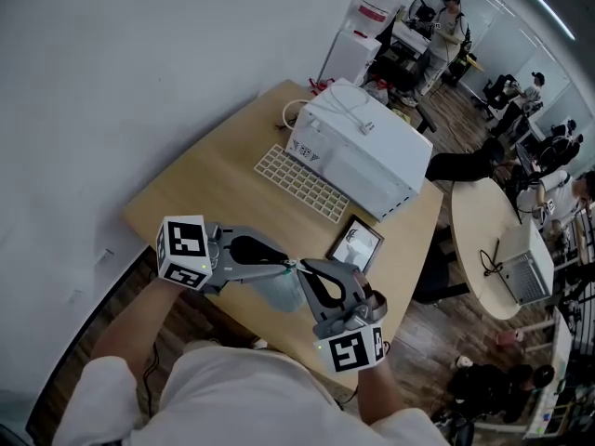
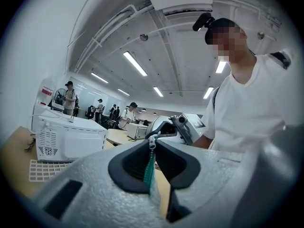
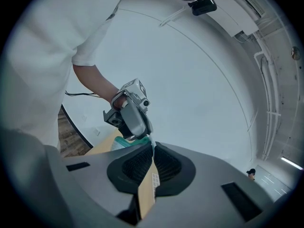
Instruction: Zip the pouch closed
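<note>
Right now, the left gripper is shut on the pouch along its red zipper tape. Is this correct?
Only the colour is wrong: the zipper tape is teal, not red. The left gripper view shows the left gripper shut on the pouch along that tape.

No legible text, labels or numbers anywhere.

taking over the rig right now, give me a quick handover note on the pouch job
Left gripper: shut on the pouch's teal zip tape, slider at its jaw tips.
Right gripper: shut on a thin edge of the pouch.
Pouch held between both, above the table's near edge.
Done: both grips set.
To do: pull the zip closed; how far it is closed already cannot be told.
</note>
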A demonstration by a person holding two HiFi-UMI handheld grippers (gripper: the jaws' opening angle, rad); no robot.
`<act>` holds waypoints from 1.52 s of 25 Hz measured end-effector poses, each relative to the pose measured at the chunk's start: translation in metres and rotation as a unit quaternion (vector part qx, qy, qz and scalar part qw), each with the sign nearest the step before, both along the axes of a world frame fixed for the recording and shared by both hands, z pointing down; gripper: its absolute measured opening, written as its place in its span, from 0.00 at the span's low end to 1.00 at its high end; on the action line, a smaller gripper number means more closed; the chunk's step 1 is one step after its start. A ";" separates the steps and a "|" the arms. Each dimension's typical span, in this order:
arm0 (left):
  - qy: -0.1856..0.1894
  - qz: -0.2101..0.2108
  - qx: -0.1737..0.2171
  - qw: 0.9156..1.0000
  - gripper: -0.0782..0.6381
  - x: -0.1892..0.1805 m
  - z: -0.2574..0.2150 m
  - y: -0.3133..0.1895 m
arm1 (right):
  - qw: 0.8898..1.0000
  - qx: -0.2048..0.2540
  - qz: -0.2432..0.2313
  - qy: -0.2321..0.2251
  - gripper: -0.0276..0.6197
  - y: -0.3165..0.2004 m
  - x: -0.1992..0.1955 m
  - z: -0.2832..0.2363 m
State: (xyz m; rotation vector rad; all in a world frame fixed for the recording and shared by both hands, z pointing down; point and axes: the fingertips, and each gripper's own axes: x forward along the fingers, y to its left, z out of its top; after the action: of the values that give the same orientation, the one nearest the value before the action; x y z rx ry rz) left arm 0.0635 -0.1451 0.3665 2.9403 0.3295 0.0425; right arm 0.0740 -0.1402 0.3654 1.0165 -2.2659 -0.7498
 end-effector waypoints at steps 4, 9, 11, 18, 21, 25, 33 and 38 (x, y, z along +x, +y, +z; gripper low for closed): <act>0.002 0.008 -0.021 1.000 0.18 0.001 -0.001 -0.003 | 1.000 0.005 -0.003 -0.010 0.07 -0.002 0.001 -0.003; -0.008 0.035 -0.036 0.999 0.18 -0.004 -0.002 -0.002 | 1.000 0.009 -0.020 -0.003 0.06 0.001 -0.004 -0.005; -0.021 0.055 -0.043 0.997 0.18 -0.007 0.000 0.000 | 0.999 0.018 -0.026 0.020 0.06 0.003 -0.007 -0.002; -0.046 0.104 -0.089 0.990 0.18 -0.016 0.007 0.003 | 0.998 0.022 -0.040 0.039 0.06 0.008 -0.014 0.006; -0.049 0.101 -0.096 0.989 0.17 -0.019 0.010 -0.001 | 0.999 0.010 -0.034 0.012 0.06 0.007 -0.010 0.003; -0.043 0.096 -0.096 0.990 0.17 -0.020 0.013 0.000 | 0.999 0.001 -0.028 -0.016 0.06 0.006 -0.008 0.000; -0.038 0.074 -0.086 0.993 0.17 -0.017 0.014 0.000 | 0.998 -0.008 -0.012 -0.069 0.06 0.002 0.001 -0.004; -0.043 0.060 -0.075 0.994 0.17 -0.016 0.015 0.001 | 0.996 -0.019 0.000 -0.089 0.06 0.002 0.005 -0.006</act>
State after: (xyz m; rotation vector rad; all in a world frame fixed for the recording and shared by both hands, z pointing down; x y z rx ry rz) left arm 0.0474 -0.1445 0.3815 2.7574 0.4742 0.1534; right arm 0.0792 -0.1379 0.3595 1.1043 -2.4196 -0.6349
